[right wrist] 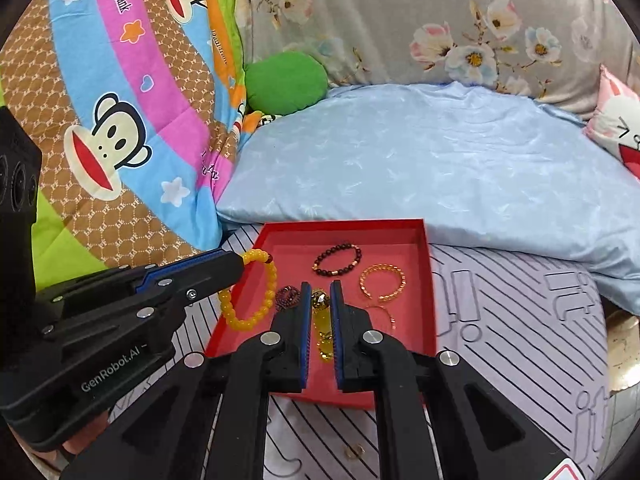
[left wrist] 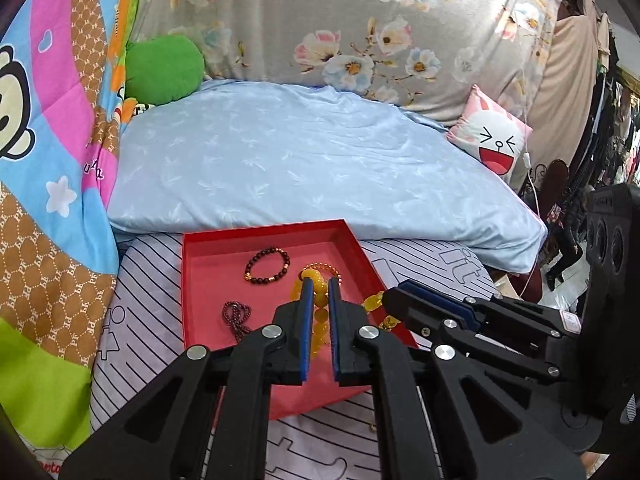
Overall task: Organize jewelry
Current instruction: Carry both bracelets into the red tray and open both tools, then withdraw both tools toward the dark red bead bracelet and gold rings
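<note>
Left claw: I see my left claw [right wrist: 240, 258] pinching the yellow bead bracelet [right wrist: 250, 292], its tips pressed onto the beads at the bracelet's far side; the loop hangs over the left rim of the red tray [right wrist: 428, 280].
Right claw: my right claw [right wrist: 320, 292] is pressed onto an amber bead strand [right wrist: 323, 330], a faceted brownish bead sitting right between the tips; the strand trails toward me along the gap, over the tray floor.
Near the tips: a small dark purple bead cluster [right wrist: 289, 297] lies just left of my right claw, inside the tray.
Further in the tray: a dark bead bracelet [right wrist: 338, 265] lies toward the far wall, a gold chain bracelet [right wrist: 382, 282] to its right, and a thin gold hoop [right wrist: 384, 316] nearer me, partly behind my right claw.
Tray: it rests on the striped bed sheet [right wrist: 520, 320].
Beyond: a pale blue pillow [right wrist: 420, 160] lies just past the tray's far edge, a green cushion [right wrist: 286, 82] at far left, and a cartoon monkey quilt [right wrist: 120, 120] at left.
</note>
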{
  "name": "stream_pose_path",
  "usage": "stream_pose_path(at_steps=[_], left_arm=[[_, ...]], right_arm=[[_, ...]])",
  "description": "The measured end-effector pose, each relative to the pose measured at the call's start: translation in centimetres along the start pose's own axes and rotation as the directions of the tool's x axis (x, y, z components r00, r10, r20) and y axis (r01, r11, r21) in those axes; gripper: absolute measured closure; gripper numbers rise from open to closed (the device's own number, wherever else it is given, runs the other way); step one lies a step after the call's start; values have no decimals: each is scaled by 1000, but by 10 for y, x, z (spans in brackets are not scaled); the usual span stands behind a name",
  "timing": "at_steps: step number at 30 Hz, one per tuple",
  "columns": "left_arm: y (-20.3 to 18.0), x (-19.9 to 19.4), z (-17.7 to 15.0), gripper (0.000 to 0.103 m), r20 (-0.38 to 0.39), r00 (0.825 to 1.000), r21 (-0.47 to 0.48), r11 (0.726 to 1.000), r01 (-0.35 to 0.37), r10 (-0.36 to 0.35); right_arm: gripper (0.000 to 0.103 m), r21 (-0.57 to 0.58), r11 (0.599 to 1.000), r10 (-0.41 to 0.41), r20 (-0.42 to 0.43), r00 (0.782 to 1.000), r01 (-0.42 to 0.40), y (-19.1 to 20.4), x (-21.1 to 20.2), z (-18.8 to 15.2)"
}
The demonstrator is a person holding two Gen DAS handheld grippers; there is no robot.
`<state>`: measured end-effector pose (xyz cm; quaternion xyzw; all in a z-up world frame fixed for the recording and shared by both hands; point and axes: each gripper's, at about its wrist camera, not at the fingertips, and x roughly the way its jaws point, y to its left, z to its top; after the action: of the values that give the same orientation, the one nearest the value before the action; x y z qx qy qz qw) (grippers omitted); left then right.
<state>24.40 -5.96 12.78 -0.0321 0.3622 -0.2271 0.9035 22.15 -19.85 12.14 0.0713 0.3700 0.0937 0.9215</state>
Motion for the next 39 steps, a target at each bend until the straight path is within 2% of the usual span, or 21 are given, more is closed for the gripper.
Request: stream_pose_path(at_steps=[5,11,19,29,32,34,35,36,39], left_arm=[[23,29,-6,96,-53,999,-36,999,-11,9],[52,61,-33,96,-136,990,-86,995,-42,30],[72,83,-56,96,-193,980,-119,990,-76,52],[78,96,-75,96,-237,965,-87,986,-139,115],[75,96,-77,95,-233,965,-77,986,-145,123],[73,94,-78,93,-227,965,-78,985,-155,134],[72,93,-78,90,-224,965,-76,985,-156,136],[72,93,-78,85,-223,965,-75,984,-159,139],[69,88,-77,78,-212,965,-68,982,-175,157]], right_arm=[[94,5,1000,1,-53,999,0,0,35,-6],[94,20,1000,-10,-120,993,12,-9,65,-23],[94,-8,1000,12,-129,992,-13,6,86,-20],[94,-3,997,-78,-200,977,79,-14,114,-40],[90,-19,995,-99,-194,976,98,-15,112,-44],[73,-24,994,-112,-169,979,110,-13,106,-44],[69,-25,993,-118,-153,981,116,-12,102,-44],[67,-28,993,-121,-146,982,118,-11,100,-43],[67,-28,992,-123,-129,984,121,-9,91,-43]])
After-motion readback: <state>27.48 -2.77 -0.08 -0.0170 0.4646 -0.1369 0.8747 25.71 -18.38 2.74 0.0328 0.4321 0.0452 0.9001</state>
